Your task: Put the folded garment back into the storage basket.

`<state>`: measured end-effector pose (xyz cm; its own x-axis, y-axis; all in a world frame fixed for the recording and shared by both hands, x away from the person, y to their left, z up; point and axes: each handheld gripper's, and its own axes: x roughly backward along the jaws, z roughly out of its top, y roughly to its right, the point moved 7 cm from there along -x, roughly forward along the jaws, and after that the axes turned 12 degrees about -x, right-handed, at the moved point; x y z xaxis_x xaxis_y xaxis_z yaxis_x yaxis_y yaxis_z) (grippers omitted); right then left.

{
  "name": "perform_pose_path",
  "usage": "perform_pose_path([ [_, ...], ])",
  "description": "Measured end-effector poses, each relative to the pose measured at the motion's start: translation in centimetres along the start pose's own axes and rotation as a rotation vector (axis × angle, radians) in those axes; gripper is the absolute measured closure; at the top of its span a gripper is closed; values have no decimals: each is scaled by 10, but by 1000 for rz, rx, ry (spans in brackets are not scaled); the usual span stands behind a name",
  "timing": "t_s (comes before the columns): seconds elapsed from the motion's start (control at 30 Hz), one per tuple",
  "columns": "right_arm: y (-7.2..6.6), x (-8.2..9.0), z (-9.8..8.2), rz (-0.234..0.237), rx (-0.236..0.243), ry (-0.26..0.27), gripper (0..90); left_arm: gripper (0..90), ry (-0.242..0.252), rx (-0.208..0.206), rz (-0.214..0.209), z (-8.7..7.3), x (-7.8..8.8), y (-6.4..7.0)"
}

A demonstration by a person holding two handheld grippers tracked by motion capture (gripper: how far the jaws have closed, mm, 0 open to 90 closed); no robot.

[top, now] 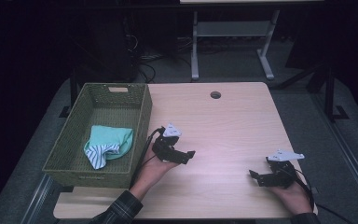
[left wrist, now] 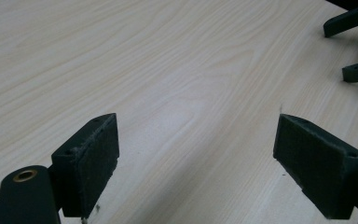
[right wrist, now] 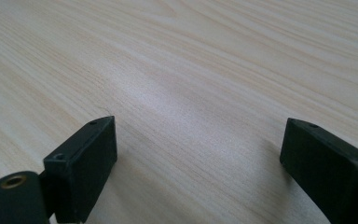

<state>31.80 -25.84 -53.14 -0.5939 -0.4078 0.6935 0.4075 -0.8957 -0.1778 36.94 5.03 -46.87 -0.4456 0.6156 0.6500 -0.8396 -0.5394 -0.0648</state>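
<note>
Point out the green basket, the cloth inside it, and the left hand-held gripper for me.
green basket (top: pixel 142 116): high view, on its right wall.
cloth (top: pixel 114 137): high view, on the mint-green part.
left hand-held gripper (top: pixel 189 155): high view, between its open fingertips, over the table.

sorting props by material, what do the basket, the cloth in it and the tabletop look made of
Basket: looks like woven wicker or a plastic imitation, olive green and matte; the fine weave shows on its walls. Cloth: soft fabric, likely cotton knit, mint green with a striped part; it lies crumpled in folds. Tabletop: pale wood-grain, probably laminate; even printed-looking grain with a faint sheen in both gripper views.
</note>
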Motion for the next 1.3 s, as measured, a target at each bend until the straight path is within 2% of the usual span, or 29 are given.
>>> perform_pose_path([
  [0.4,0,0,0,1,0,0,103,134,-69,-34,20,-23,-22,3],
  [0.57,0,0,0,1,2,0,103,133,-83,-51,17,-27,-27,4],
  [0.9,0,0,0,2,5,2,103,126,-105,-45,11,-36,-33,5],
  [1.0,0,0,0,2,5,1,103,126,-123,-74,18,-39,-36,4],
  [1.03,0,0,0,2,5,1,103,126,-134,-71,14,-40,-37,4],
  [1.3,0,0,0,3,5,1,103,125,-88,-92,36,-43,-38,4],
])
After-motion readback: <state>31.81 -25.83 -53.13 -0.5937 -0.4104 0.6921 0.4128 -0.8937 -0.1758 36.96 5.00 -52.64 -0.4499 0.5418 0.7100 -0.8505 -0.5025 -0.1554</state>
